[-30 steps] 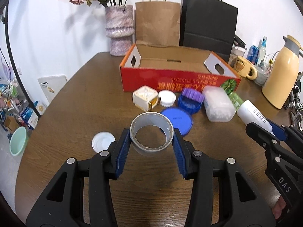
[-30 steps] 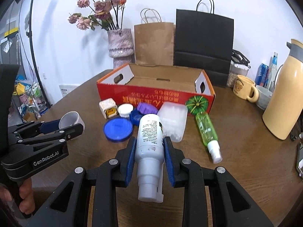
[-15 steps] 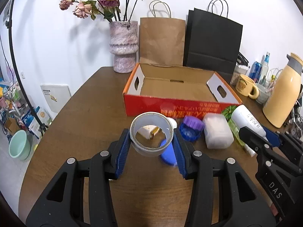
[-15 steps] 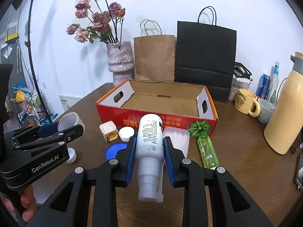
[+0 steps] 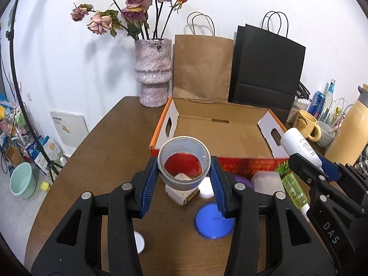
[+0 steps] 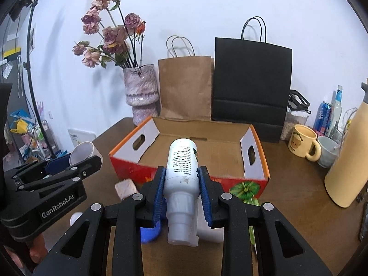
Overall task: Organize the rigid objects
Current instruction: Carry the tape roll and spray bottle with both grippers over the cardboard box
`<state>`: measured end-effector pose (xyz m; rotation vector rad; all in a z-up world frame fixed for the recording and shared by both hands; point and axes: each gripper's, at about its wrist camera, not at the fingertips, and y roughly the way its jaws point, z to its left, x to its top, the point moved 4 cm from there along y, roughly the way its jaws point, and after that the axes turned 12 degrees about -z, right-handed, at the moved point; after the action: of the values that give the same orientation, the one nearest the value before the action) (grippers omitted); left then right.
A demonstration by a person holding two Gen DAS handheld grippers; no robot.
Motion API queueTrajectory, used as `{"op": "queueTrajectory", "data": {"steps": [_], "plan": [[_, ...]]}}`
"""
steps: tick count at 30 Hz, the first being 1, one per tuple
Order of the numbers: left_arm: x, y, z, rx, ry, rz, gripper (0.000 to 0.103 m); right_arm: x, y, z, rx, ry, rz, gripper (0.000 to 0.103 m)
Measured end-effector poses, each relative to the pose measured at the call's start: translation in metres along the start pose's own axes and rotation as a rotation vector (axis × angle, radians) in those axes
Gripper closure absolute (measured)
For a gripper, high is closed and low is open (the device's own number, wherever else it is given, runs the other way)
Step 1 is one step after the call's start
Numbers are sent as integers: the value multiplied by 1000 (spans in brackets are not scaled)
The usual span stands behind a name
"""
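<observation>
Tape roll [image 5: 184, 163] sits clamped between the blue pads of the left gripper [image 5: 184, 184], held above the tabletop [image 5: 110, 151] with its hole facing the camera. White bottle [image 6: 182, 168] (cap toward the camera) is pinched in the right gripper [image 6: 182, 195]. Below lie a blue lid [image 5: 214, 220] and a green spray bottle [image 5: 293, 188]. Just beyond stands the red cardboard box [image 6: 255, 142], open, in front of the vase [image 6: 141, 94].

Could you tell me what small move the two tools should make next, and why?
Probably carry both forward over the open red cardboard box before letting go. The left tool grips the grey tape roll and the right tool the white plastic bottle, both short of the box's near wall, and the box looks empty.
</observation>
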<state>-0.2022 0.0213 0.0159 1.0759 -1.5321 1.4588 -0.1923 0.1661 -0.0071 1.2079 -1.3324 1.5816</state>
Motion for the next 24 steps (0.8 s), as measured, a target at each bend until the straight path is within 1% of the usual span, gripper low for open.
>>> {"op": "queueTrajectory", "data": {"steps": [11,18,24], "plan": [[20,26,-10,-1,-2,-27,63,12,35,-7,-17,4,-6,71],[28,48,-17,-4,-7,-25,63,15,55,-15,-21,11,0,71],[32,69,-22,3,-8,-16,63,15,79,-24,-29,16,26,71]]}}
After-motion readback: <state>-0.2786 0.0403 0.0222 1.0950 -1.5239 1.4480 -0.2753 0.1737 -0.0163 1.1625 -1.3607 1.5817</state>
